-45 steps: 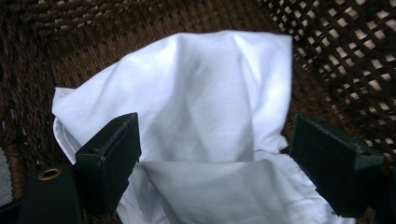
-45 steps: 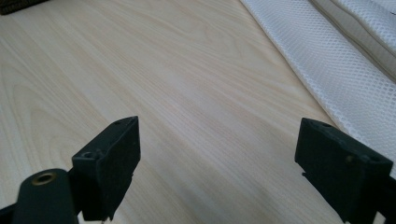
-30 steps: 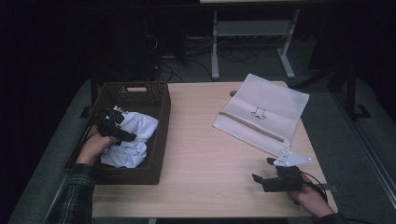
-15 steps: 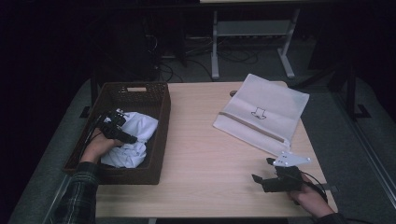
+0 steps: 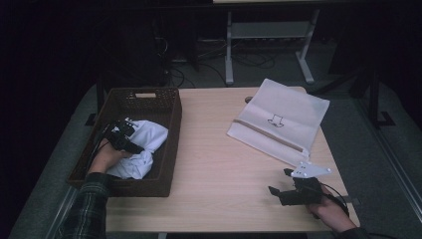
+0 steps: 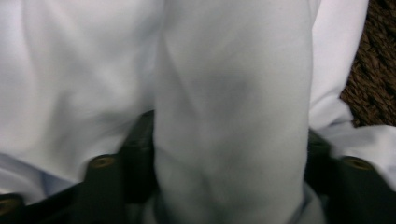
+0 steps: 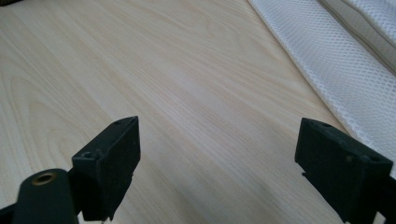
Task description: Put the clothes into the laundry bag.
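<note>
1. This looks like a lab or recording room, not a home: the surroundings are dark and only the wooden table (image 5: 219, 164) is lit.
2. Behind the table stands a grey metal frame (image 5: 268, 35) on splayed feet, with loose cables (image 5: 199, 62) lying on the floor beside it.
3. The floor is plain grey carpet (image 5: 64, 149).
4. The table holds just 2 staged items, a dark woven basket (image 5: 144, 99) and a white mesh bag (image 5: 283, 119).

white garment (image 6: 233, 116): soft matt cloth, creased. basket (image 5: 149, 97): dark rough wicker. table (image 7: 163, 70): pale smooth wood-grain. bag (image 7: 327, 70): white mesh.
</note>
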`<act>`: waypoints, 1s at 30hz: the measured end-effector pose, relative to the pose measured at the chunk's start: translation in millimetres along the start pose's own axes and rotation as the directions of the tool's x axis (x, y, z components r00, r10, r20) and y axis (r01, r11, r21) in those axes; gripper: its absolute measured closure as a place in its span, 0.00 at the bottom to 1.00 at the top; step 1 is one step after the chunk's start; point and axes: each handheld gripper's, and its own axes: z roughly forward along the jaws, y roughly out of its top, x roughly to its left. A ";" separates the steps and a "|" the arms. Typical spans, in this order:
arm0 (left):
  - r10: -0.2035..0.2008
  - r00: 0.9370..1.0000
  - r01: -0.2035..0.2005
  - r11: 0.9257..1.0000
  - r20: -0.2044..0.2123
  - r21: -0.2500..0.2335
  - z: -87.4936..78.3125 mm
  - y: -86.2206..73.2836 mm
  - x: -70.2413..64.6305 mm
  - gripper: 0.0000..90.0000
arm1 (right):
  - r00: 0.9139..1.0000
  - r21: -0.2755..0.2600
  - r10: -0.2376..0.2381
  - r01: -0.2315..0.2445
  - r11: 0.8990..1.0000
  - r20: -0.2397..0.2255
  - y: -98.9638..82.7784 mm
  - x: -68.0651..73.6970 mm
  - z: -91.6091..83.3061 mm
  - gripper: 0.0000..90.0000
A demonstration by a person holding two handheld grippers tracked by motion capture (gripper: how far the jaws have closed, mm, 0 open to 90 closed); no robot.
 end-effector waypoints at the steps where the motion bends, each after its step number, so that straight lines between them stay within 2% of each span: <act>1: -0.009 1.000 0.009 1.000 -0.001 0.002 -1.5 0.2 0.5 0.56 | 1.000 0.000 -0.001 0.001 1.000 0.000 0.0 0.0 -0.1 0.15; 3: -0.012 1.000 0.012 1.000 -0.001 0.004 -1.8 0.2 0.7 0.64 | 1.000 0.001 -0.002 0.002 1.000 0.000 -0.1 0.2 -0.1 0.15; 8: -0.063 0.998 0.063 0.998 0.008 0.007 -5.6 1.1 2.2 0.71 | 1.000 0.002 -0.002 0.002 1.000 0.000 -0.2 -0.1 0.3 0.15; 10: -0.084 0.996 0.084 0.996 0.017 -0.001 -9.1 1.2 4.0 0.73 | 1.000 0.001 0.001 -0.001 1.000 0.000 -0.1 -0.3 0.2 0.15; 15: -0.107 0.994 0.108 0.994 0.020 -0.035 -20.7 0.3 6.5 0.74 | 1.000 0.003 0.008 -0.008 1.000 0.001 -0.6 -1.4 0.7 0.15; 18: -0.134 0.990 0.136 0.989 0.041 -0.060 -28.9 -1.2 9.3 0.74 | 1.000 0.003 0.008 -0.008 1.000 0.000 -0.6 -1.5 0.9 0.15; 21: -0.139 0.989 0.141 0.987 0.041 -0.071 -35.9 -1.4 10.7 0.74 | 1.000 0.003 0.007 -0.007 1.000 -0.001 -0.6 -1.5 0.7 0.15; 27: -0.149 0.987 0.155 0.981 0.060 -0.117 -63.4 0.1 11.5 0.74 | 1.000 0.001 0.008 -0.008 1.000 0.002 -0.5 -1.7 0.5 0.15; 29: -0.147 0.987 0.154 0.981 0.060 -0.122 -65.5 0.2 11.3 0.74 | 1.000 0.000 0.008 -0.008 1.000 0.002 -0.5 -1.7 0.3 0.15; 30: -0.140 0.988 0.148 0.980 0.061 -0.136 -75.5 1.0 10.6 0.74 | 1.000 -0.001 0.008 -0.008 1.000 0.003 -0.4 -1.7 0.2 0.15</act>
